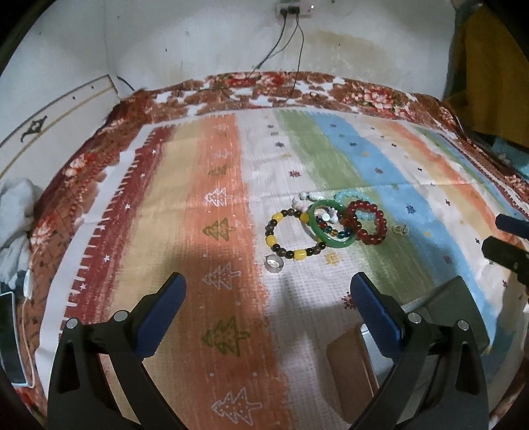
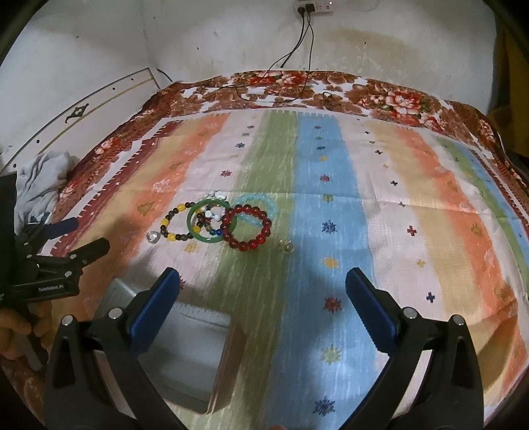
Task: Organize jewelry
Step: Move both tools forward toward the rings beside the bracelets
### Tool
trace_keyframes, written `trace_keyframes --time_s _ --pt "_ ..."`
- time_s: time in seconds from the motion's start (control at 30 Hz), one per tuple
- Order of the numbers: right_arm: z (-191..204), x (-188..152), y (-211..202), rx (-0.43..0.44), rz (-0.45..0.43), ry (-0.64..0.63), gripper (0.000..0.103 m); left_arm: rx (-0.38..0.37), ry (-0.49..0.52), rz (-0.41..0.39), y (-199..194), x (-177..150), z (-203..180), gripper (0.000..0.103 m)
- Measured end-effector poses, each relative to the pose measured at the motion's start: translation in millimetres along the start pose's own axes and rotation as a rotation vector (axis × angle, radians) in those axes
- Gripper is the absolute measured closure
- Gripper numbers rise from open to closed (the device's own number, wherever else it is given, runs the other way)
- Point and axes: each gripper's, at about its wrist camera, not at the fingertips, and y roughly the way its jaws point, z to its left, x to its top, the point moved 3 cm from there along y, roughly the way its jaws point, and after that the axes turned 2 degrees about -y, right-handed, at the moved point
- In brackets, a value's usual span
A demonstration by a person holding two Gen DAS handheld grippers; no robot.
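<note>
Hovering left gripper (image 1: 267, 294) and right gripper (image 2: 263, 287) spread apart, bracelets (image 2: 215, 223), "GenRobot.AI" barely legible.

stained white wall (image 2: 231, 43), wall socket (image 2: 312, 6), floral bedspread (image 2: 380, 92)

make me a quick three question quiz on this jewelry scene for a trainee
1. True or false: the left gripper is shut on a bracelet.
2. Which piece lies partly on top of the green bangle? A) the red bead bracelet B) the silver ring C) the box
3. Fill in: the silver ring lies beside the bracelet with brown and ______ beads.

Key: 1. False; both it and the right gripper hang open above the cloth, holding nothing. 2. A. 3. yellow.
</note>
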Motion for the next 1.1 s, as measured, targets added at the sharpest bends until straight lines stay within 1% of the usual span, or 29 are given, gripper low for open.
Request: trace_keyframes --time_s 0.27,0.5,0.6,0.67,0.8,0.87,0.9,0.97,1.1 --pt "-7.9 15.7 19.4 -0.002 0.037 -0.020 0.005 0.006 0.048 0.046 16.2 5.6 -1.5 0.006" --pt "-15.0 23.5 39.0 0.009 0.095 -0.033 0.005 0.004 0.074 0.079 30.3 11.0 -2.0 0.006" --pt "-18.6 25.5 47.1 0.019 0.127 -0.034 0.005 -0.001 0.077 0.110 37.9 12.8 -1.8 0.006" --pt "-20.8 27.4 54.4 0.027 0.150 -0.031 0.005 -0.011 0.068 0.137 42.6 13.7 -0.7 0.006" --pt "-21.1 29.1 73.0 0.034 0.217 -0.063 0.005 -0.030 0.063 0.176 55.2 18.0 1.5 0.006" --pt "-24.6 30.0 81.3 0.042 0.243 -0.051 0.005 -0.050 0.033 0.199 62.3 19.5 6.3 0.006" --pt "-28.0 30.9 88.1 0.052 0.263 -0.037 0.005 -0.061 0.008 0.223 69.0 20.3 10.5 0.006" --pt "-32.0 30.9 95.5 0.060 0.286 -0.020 0.005 -0.059 -0.011 0.252 77.8 21.8 16.8 0.006" --pt "-38.0 31.6 110.6 0.072 0.328 0.005 0.005 -0.086 -0.050 0.295 91.4 24.1 26.3 0.006"
